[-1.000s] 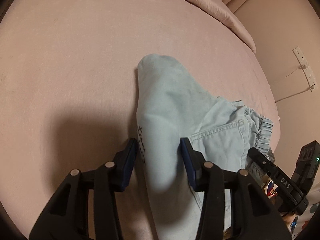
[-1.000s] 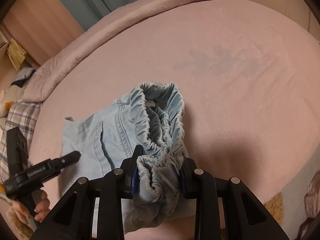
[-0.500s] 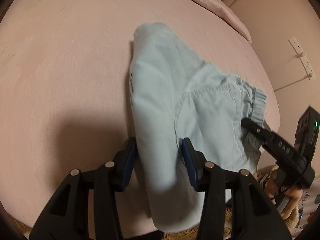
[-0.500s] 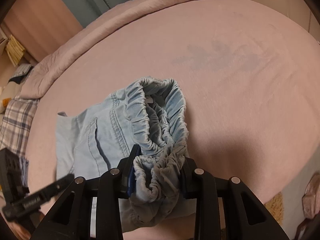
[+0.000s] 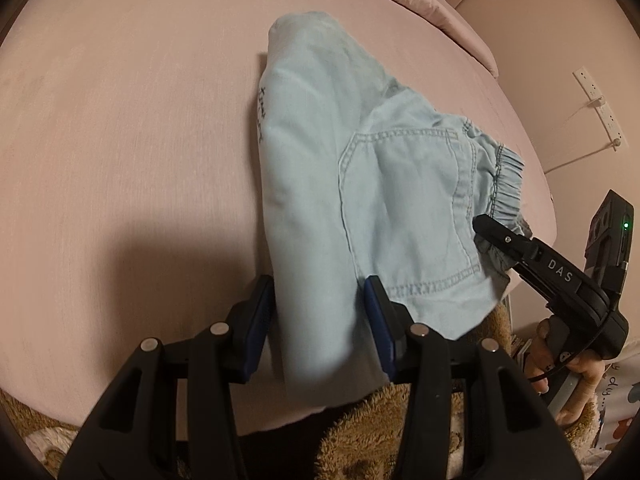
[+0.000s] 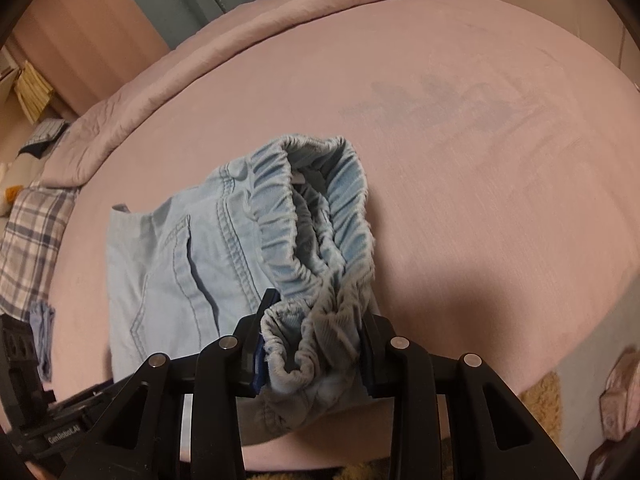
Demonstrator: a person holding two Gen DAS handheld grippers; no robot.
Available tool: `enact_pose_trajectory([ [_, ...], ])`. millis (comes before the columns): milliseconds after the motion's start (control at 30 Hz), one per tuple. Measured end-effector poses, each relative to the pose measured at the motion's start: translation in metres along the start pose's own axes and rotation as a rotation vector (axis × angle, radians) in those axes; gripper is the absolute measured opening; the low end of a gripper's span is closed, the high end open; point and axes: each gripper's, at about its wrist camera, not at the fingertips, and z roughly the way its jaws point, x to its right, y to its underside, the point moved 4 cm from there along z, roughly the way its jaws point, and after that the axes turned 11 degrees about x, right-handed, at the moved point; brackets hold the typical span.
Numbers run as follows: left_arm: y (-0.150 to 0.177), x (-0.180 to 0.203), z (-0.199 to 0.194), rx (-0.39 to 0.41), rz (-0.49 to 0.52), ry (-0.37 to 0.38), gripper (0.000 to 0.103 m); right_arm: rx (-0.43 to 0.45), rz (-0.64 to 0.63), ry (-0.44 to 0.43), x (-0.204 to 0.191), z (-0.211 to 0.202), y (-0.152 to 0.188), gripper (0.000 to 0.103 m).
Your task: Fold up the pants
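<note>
Pants: light blue pants point(image 5: 384, 200) lie on the pink bed, close to its near edge, with part hanging over the edge.
Waistband: the stretchy, wrinkly waistband point(image 6: 320, 216) is bunched up and stands open like a ring.
Pocket: a back pocket point(image 5: 408, 216) with stitched lines faces up.
Left hand-held gripper: the left hand-held gripper point(image 5: 320, 324) is clenched on a folded leg part of the pants; the cloth fills the space between its blue pads.
Right hand-held gripper: the right hand-held gripper point(image 6: 314, 354) is clenched on the bunched waistband.
Bed: the pink bed point(image 5: 132, 140) is smooth, with a rolled blanket point(image 6: 192, 64) at the far side.
Floor: a fuzzy brown rug point(image 5: 360, 432) shows below the bed edge.
</note>
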Motion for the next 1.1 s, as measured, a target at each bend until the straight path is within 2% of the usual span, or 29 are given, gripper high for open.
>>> enact_pose_trajectory([
  [500,0.008,0.012,0.003,-0.027,-0.015,0.002,0.049,-0.009,-0.033,0.028,0.008,-0.018,0.011,0.033],
  [533,0.008,0.013,0.004,-0.033,-0.015,0.003,0.049,-0.013,-0.031,0.032,0.008,-0.019,0.011,0.035],
  [600,0.008,0.014,0.000,-0.046,-0.013,0.000,0.050,-0.027,-0.028,0.074,0.012,-0.024,0.011,0.054],
  [633,0.011,0.014,-0.007,-0.044,-0.011,-0.003,0.050,-0.028,-0.026,0.085,0.013,-0.025,0.011,0.056],
  [700,0.006,0.020,-0.014,-0.020,0.005,0.008,0.053,-0.030,-0.002,0.034,0.015,-0.031,0.007,0.058],
  [733,0.002,0.023,-0.020,0.007,0.017,0.015,0.061,-0.024,0.021,-0.005,0.017,-0.035,0.004,0.062],
  [767,-0.001,0.024,-0.024,0.032,0.025,0.017,0.073,-0.010,0.041,-0.044,0.020,-0.041,-0.001,0.078],
  [800,-0.007,0.025,-0.028,0.061,0.032,0.017,0.078,0.005,0.048,-0.067,0.021,-0.044,-0.005,0.088],
  [867,-0.019,0.025,-0.031,0.112,0.044,0.003,0.085,0.046,0.033,-0.089,0.023,-0.050,-0.014,0.089],
  [967,-0.030,0.015,-0.022,0.137,0.033,-0.023,0.086,0.051,0.032,-0.108,0.024,-0.041,-0.021,0.089],
  [1033,-0.033,0.005,-0.010,0.113,-0.005,-0.031,0.084,0.025,0.035,-0.126,0.024,-0.029,-0.020,0.089],
  [1100,-0.032,-0.002,0.002,0.074,-0.050,0.009,0.084,-0.017,0.035,-0.129,0.024,-0.013,-0.016,0.089],
])
